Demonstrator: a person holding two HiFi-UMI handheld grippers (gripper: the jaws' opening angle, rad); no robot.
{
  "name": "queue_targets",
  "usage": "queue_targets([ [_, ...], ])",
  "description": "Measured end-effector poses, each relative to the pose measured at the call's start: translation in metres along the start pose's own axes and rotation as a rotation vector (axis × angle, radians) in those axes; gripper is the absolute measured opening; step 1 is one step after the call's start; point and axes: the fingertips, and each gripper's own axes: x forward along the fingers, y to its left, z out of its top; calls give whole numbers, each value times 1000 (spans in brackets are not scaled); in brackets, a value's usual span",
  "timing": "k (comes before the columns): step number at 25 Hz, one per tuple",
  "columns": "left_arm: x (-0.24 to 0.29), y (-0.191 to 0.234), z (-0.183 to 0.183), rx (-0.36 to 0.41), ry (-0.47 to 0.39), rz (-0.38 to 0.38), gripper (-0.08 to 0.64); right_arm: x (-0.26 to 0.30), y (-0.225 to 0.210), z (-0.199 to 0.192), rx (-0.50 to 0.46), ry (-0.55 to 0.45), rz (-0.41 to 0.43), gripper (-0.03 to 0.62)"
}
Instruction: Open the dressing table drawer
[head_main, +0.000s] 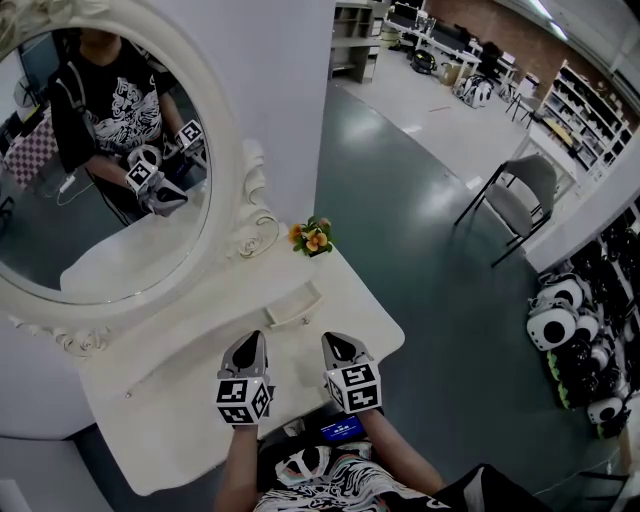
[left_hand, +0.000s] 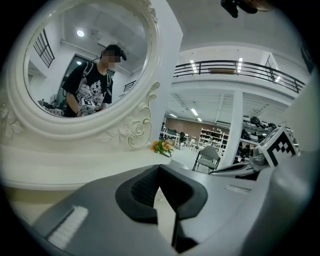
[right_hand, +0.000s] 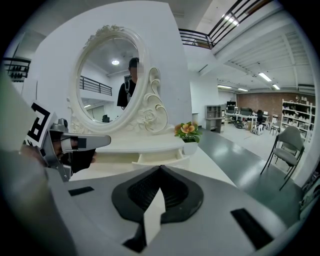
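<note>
The white dressing table (head_main: 180, 400) carries a small drawer (head_main: 296, 304) under its raised shelf; the drawer stands pulled a little way out, as the right gripper view also shows (right_hand: 160, 157). Both grippers hover side by side over the tabletop, short of the drawer and touching nothing. My left gripper (head_main: 252, 338) has its jaws shut and empty, with the tips meeting (left_hand: 159, 166). Just right of it, my right gripper (head_main: 335, 340) is likewise shut with nothing held (right_hand: 160, 167).
A large oval mirror (head_main: 60, 290) in an ornate white frame rises behind the table. A small pot of orange flowers (head_main: 313, 238) stands at the shelf's right end. A grey chair (head_main: 520, 195) and shelves of panda toys (head_main: 580, 340) stand off to the right.
</note>
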Motion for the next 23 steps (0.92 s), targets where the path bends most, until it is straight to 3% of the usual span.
queue_targets([
  [23,10,4,-1,-28,6,-13,2,6,0,4,-10,4,11,2],
])
